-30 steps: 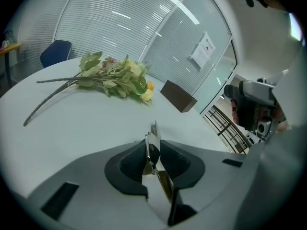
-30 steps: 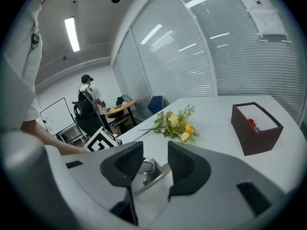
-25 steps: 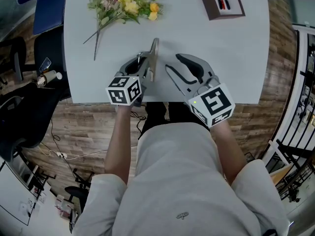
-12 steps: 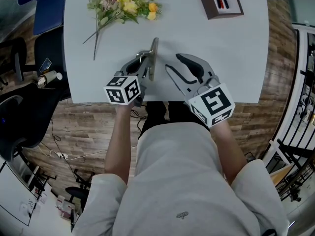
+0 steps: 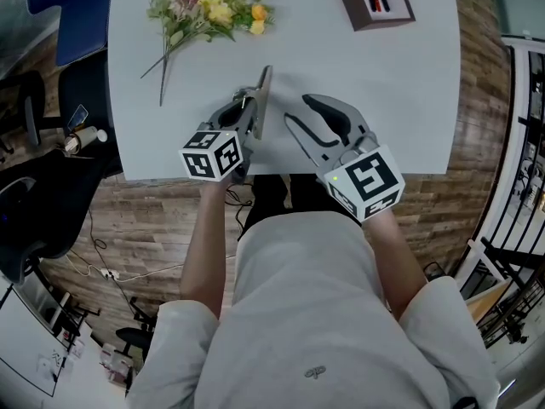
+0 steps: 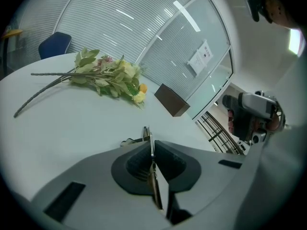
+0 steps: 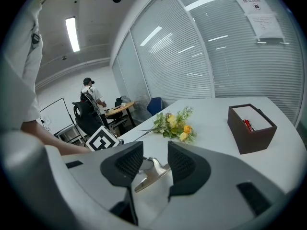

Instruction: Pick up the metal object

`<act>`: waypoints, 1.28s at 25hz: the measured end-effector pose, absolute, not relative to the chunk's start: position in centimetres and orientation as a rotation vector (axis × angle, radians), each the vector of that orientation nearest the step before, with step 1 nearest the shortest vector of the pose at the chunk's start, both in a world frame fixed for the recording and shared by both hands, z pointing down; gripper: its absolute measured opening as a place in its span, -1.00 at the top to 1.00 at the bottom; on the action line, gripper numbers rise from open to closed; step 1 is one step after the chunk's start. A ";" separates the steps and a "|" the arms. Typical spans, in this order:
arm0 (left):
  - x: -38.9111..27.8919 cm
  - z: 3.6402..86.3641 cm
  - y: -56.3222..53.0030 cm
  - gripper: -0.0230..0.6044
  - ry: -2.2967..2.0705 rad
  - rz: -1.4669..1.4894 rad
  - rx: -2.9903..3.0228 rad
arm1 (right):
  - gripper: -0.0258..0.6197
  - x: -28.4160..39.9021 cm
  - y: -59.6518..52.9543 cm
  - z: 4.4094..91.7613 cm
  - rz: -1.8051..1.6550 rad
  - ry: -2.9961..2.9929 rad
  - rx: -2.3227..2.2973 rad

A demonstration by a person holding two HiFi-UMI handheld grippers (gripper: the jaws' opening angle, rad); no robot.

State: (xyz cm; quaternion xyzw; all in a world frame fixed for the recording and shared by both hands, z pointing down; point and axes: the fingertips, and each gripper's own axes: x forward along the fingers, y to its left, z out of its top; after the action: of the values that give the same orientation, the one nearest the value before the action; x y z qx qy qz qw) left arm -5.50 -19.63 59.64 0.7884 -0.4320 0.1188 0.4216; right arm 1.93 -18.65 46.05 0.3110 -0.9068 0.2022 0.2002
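Observation:
The metal object [image 5: 263,99] is a thin, flat silvery piece standing on edge at the near side of the white table [image 5: 400,92]. My left gripper [image 5: 253,116] is shut on it. In the left gripper view the strip's narrow edge [image 6: 149,139] runs between the two dark pads [image 6: 136,166], which press on it from both sides. My right gripper [image 5: 297,109] hangs just to the right of it, open and holding nothing. In the right gripper view the metal object [image 7: 152,173] lies beyond the open jaws, with the left gripper's marker cube [image 7: 102,139] to its left.
A bunch of yellow and pink flowers [image 5: 204,7] lies at the table's far left. A brown box with red pens [image 5: 375,2] stands at the far right. Dark chairs [image 5: 38,100] stand left of the table. A person [image 7: 88,96] stands far back in the room.
The left gripper's jaws have closed onto the metal piece. The right gripper has stayed where it was, open.

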 end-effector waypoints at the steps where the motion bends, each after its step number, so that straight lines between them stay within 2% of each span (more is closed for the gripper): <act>1: -5.5 59.6 -19.6 0.84 -1.082 0.304 1.981 | 0.41 2.0 -18.6 46.0 0.566 -2.532 0.874; 16: -5.0 57.7 -17.7 0.86 -1.054 0.330 2.077 | 0.41 2.6 -16.2 44.7 0.520 -2.525 0.934; 32: -6.4 51.2 -11.5 0.86 -1.111 0.337 2.267 | 0.41 3.0 -12.3 42.6 0.428 -2.517 1.025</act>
State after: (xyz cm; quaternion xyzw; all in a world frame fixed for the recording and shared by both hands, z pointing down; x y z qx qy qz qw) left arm -6.42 -11.50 51.16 0.8510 -0.4171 0.1264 0.2929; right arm 2.97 -12.26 42.61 0.3657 -0.8974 0.1525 0.1940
